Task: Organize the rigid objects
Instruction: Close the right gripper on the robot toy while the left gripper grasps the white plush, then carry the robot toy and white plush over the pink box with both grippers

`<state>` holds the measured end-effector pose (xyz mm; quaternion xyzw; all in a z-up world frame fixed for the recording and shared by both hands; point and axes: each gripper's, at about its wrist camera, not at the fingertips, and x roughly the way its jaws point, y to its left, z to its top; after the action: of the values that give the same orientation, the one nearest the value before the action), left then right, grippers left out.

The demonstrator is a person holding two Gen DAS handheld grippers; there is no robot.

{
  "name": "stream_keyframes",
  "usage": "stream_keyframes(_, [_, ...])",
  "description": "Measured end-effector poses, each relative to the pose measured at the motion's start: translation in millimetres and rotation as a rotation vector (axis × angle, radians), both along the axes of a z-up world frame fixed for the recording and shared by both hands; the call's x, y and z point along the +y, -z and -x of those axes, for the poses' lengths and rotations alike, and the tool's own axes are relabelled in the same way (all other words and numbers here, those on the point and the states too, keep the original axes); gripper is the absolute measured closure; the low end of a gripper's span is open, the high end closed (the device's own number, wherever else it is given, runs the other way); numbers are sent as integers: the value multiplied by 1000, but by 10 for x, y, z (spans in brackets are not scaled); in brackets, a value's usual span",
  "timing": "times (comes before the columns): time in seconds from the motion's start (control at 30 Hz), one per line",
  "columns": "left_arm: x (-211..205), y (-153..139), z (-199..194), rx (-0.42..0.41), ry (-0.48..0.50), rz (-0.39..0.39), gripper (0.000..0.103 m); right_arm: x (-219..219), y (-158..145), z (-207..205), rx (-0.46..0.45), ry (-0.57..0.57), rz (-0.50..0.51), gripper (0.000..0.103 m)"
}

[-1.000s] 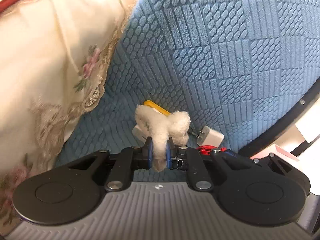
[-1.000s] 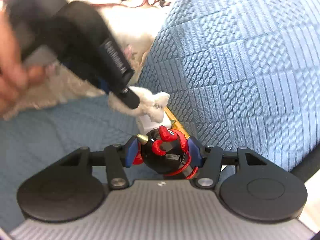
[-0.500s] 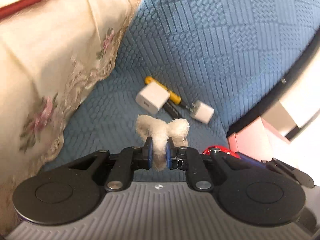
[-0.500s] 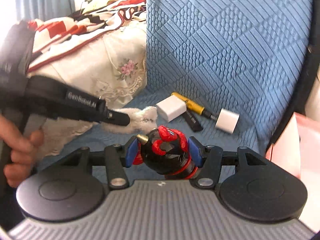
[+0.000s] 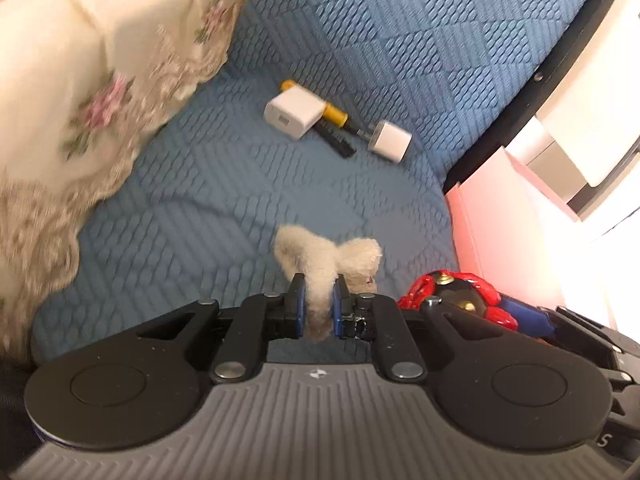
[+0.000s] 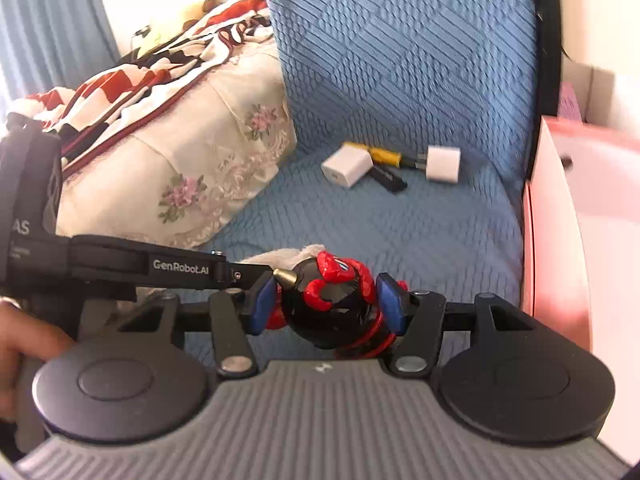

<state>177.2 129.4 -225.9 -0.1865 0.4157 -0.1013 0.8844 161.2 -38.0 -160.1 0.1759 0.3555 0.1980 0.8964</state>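
My left gripper point(image 5: 317, 306) is shut on a small cream plush toy point(image 5: 326, 258), held above the blue seat. My right gripper point(image 6: 326, 300) is shut on a black and red figurine point(image 6: 328, 300); the figurine also shows at the right of the left wrist view point(image 5: 452, 294). The left gripper's body point(image 6: 120, 264) reaches in from the left of the right wrist view, its tip beside the figurine. On the seat's far end lie a large white charger point(image 5: 294, 115), a small white charger point(image 5: 390, 142), a yellow-handled tool point(image 5: 334, 114) and a black stick point(image 5: 334, 142).
The blue quilted seat point(image 6: 360, 220) has a tall backrest point(image 6: 400, 40). A cream floral cushion point(image 6: 180, 160) with a striped cloth on it stands at the left. A pink box point(image 6: 560, 220) stands at the seat's right edge.
Both grippers have pulled back and up from the seat's far end with their objects held. The chargers and tool, once close under the fingers, now lie far ahead.
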Motion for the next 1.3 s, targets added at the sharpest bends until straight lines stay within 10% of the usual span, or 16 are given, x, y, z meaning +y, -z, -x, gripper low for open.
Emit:
stream_keyframes(0.5, [-50, 146, 144, 65, -38, -1, 86, -178, 312, -82, 144, 98, -176, 44])
stream_keyframes(0.73, [-18, 147, 143, 62, -63, 5, 46, -246, 307, -72, 133, 96, -189, 31])
stream_keyframes(1.03, [-39, 168, 69, 60, -60, 15, 42, -78, 200, 24, 48, 22, -26, 28])
stream_keyframes(1.3, [-85, 183, 23, 60, -36, 21, 38, -21, 433, -65, 154, 28, 22, 27])
